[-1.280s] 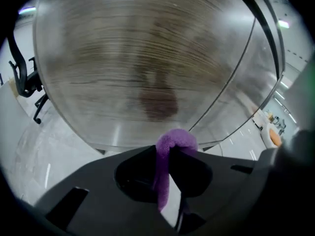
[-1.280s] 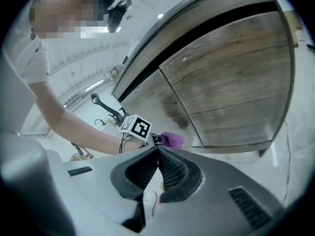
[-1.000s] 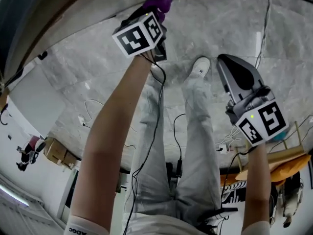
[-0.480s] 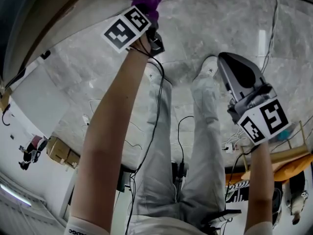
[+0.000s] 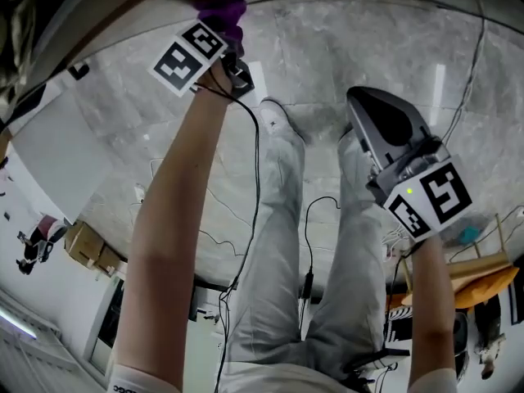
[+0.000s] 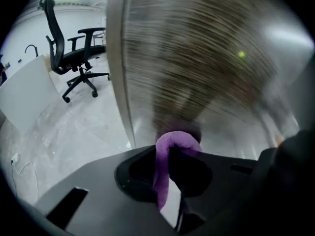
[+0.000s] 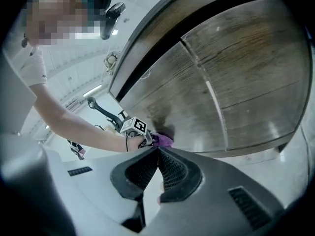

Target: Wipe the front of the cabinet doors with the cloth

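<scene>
At the cabinet door (image 6: 206, 58), the left gripper (image 6: 170, 154) is clamping the purple cloth (image 6: 163, 173); the right gripper (image 7: 158, 152) is hanging closed and empty.

1. In the head view the left gripper (image 5: 223, 33) is at 11 o'clock and the right gripper (image 5: 360, 105) at 2 o'clock, well apart.
2. The cloth (image 5: 219, 8) sits between the left gripper's jaws, touching the cabinet door (image 6: 211, 58) ahead.
3. In the left gripper view the door fills 12 to 3 o'clock; a chair (image 6: 74, 58) stands on the floor (image 6: 74, 127) at 10 o'clock, left of the door's edge, and a board (image 6: 24, 97) at 9 o'clock.
4. In the right gripper view the doors span 12 to 3 o'clock; the left gripper and cloth lie just above centre.
5. The person's legs (image 5: 278, 244) run from 6 o'clock to centre, between the grippers.
</scene>
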